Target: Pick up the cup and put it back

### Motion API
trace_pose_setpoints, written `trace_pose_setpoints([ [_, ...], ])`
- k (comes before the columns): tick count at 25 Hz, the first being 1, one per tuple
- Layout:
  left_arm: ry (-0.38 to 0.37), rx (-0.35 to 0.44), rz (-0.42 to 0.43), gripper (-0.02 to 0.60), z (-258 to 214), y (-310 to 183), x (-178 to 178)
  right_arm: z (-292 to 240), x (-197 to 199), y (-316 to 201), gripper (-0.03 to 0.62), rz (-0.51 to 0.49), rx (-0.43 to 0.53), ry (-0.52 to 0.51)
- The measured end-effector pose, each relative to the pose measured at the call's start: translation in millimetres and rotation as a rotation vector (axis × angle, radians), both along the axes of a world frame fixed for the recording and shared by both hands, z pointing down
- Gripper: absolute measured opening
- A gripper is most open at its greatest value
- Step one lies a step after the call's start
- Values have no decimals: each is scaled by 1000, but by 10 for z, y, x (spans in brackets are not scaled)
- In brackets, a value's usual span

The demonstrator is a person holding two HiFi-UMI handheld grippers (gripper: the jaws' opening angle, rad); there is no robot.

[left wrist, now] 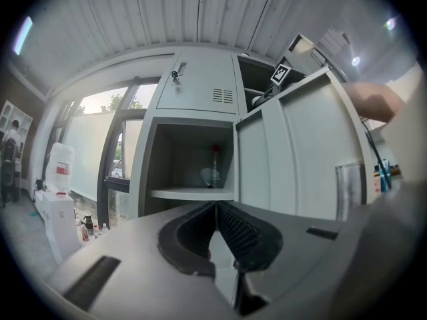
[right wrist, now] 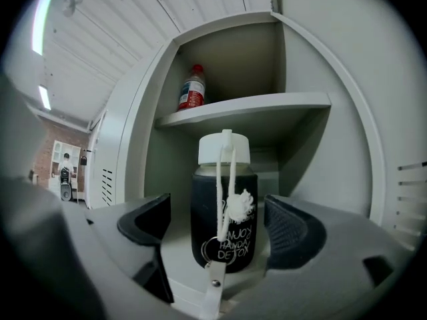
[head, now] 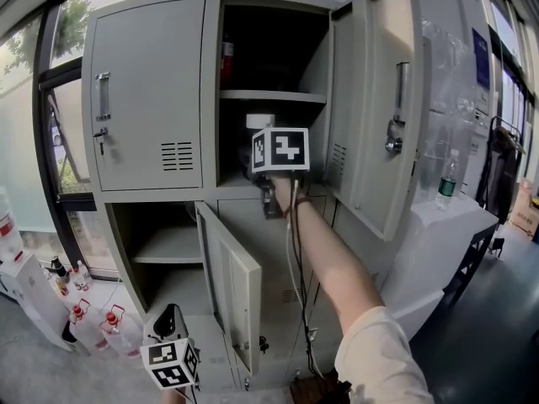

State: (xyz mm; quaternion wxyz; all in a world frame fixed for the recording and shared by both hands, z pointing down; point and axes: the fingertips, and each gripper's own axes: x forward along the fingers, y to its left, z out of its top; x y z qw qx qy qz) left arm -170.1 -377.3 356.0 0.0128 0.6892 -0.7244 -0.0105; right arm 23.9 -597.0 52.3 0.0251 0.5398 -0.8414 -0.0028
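a workplace locker area: grey metal lockers (head: 147, 99) beside tall windows (head: 71, 25).

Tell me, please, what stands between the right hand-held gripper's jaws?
The white-lidded cup in a black sleeve stands there, touching neither jaw, per the right gripper view.

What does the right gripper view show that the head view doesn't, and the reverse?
Only the right gripper view: the cup's black sleeve and white cord, standing untouched between the right gripper's open jaws. Only the head view: the left gripper down low, the floor bottles, the open lower door. Both: the locker, the cup's white lid, the red bottle on the upper shelf.
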Motion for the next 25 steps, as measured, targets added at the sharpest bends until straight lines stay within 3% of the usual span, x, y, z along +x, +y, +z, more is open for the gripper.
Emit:
trace_pose_setpoints([
  [25,4,-10,-34,17,39,-76,-161,180,-136,-553,425,20,-168,48],
])
